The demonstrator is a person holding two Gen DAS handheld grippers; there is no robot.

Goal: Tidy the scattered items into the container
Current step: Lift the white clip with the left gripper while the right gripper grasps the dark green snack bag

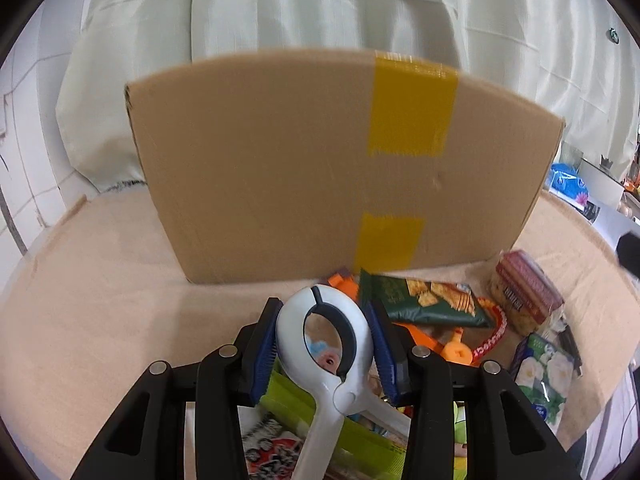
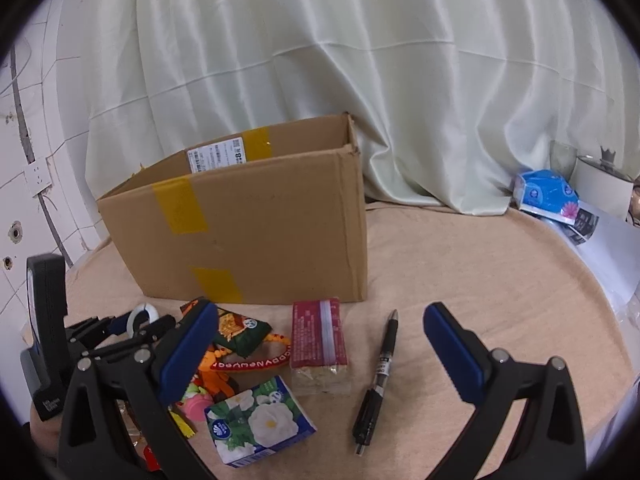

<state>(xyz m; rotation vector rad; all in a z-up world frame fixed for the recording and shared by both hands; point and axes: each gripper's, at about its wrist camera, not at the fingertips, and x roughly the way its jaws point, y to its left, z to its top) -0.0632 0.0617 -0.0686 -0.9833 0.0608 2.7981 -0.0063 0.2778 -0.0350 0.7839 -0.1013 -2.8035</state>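
The left tool [image 1: 325, 344] is closed on a white plastic clip [image 1: 324, 340] with a ring-shaped head, glossy and smooth, its handle running down toward the frame's bottom. Straight ahead, upper centre, stands the cardboard box [image 1: 280, 168], matte brown with yellow tape; the clip must rise over its near wall. The right tool [image 2: 320, 356] gapes wide and empty above a black pen [image 2: 380, 376] pointing boxward on the beige cloth-covered counter [image 2: 480, 264].

I see matt brown cardboard on the box [image 2: 256, 216], patched with glossy yellow tape [image 2: 180, 205]. The surface [image 2: 460, 280] wears soft, fuzzy beige cloth. The clip [image 1: 325, 344] looks like smooth glossy white plastic; the curtain [image 2: 320, 60] behind shines like satin.
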